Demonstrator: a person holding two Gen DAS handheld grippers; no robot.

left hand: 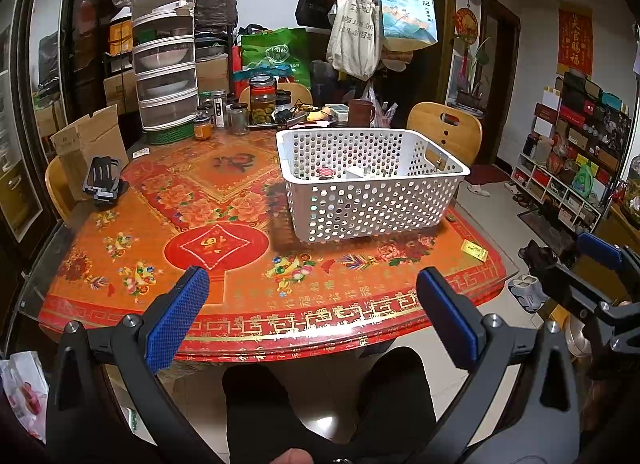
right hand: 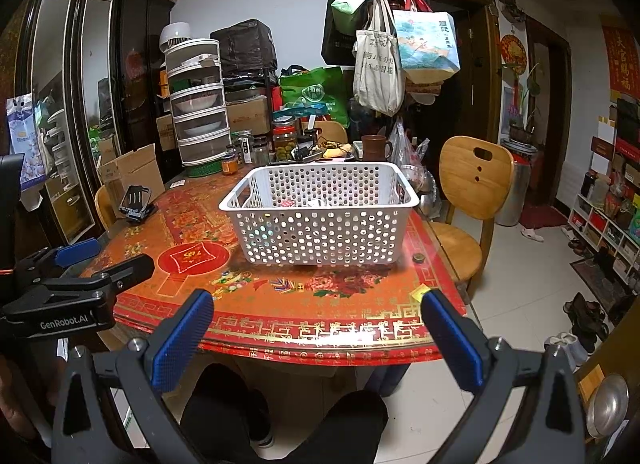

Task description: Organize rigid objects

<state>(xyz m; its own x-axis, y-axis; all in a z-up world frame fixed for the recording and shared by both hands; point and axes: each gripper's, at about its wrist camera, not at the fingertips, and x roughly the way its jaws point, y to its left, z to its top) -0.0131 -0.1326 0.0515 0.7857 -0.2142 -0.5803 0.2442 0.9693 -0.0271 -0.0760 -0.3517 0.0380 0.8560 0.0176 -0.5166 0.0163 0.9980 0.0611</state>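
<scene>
We held the left gripper [left hand: 312,304] level at our left, its blue-padded fingers [left hand: 178,320] spread wide with nothing between them. The right gripper [right hand: 318,328] sat alongside, equally wide and bare. Our dark-clad knees [left hand: 324,396] showed below both, and a thumb tip [left hand: 294,456] rested at the left handle.

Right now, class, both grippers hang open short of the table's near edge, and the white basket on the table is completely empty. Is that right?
Not quite. The basket is not empty: the left wrist view shows a few small items lying on its floor, including a red-topped one. The rest holds: the left gripper and right gripper both have their jaws wide apart, short of the table.
</scene>
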